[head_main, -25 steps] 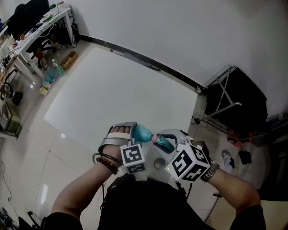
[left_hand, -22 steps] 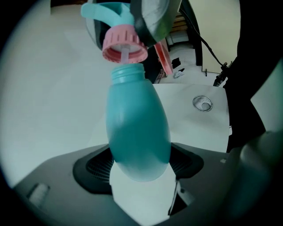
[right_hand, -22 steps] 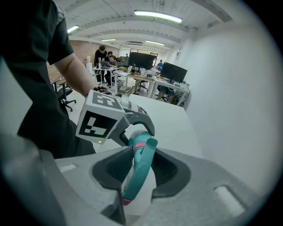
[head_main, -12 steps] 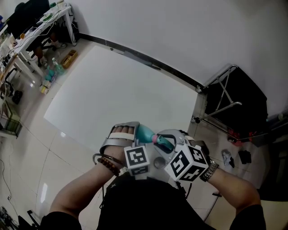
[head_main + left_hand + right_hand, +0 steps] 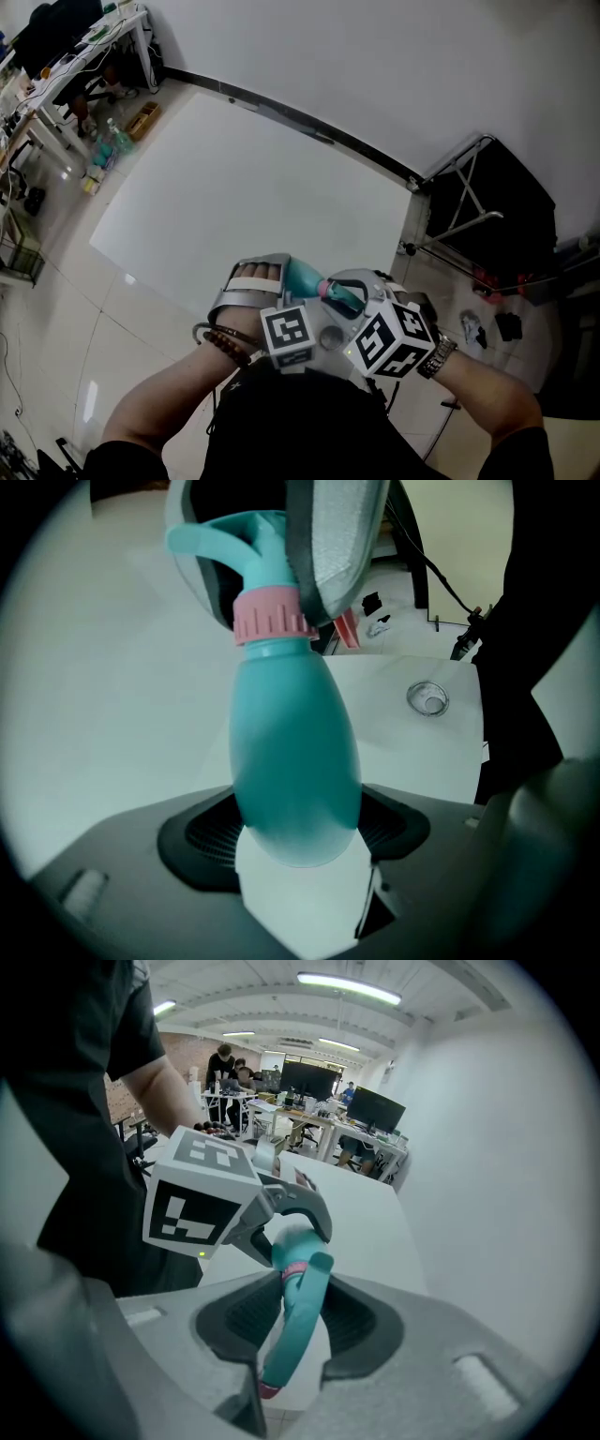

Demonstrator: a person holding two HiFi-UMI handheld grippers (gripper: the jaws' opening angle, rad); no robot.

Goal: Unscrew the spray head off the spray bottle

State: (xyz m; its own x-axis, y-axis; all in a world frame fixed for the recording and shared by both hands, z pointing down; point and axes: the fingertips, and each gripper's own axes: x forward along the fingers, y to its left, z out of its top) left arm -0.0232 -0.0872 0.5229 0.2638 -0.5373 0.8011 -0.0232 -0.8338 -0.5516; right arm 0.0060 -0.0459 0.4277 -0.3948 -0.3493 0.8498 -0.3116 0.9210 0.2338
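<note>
I can read no word, brand or number anywhere. The only signs are black-and-white square code patterns. One is on the first marker cube (image 5: 286, 333) at 6 o'clock in the head view, and another is on the second marker cube (image 5: 394, 339) just at its 3 o'clock side. The spray bottle (image 5: 295, 761) and its spray head (image 5: 258, 555) show no print.

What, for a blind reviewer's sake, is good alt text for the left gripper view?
A teal plastic spray bottle fills the frame, its base gripped by the left gripper, whose fingers just closed further. Above its pink ribbed collar, the right gripper clamps the teal spray head; a white table lies behind.
</note>
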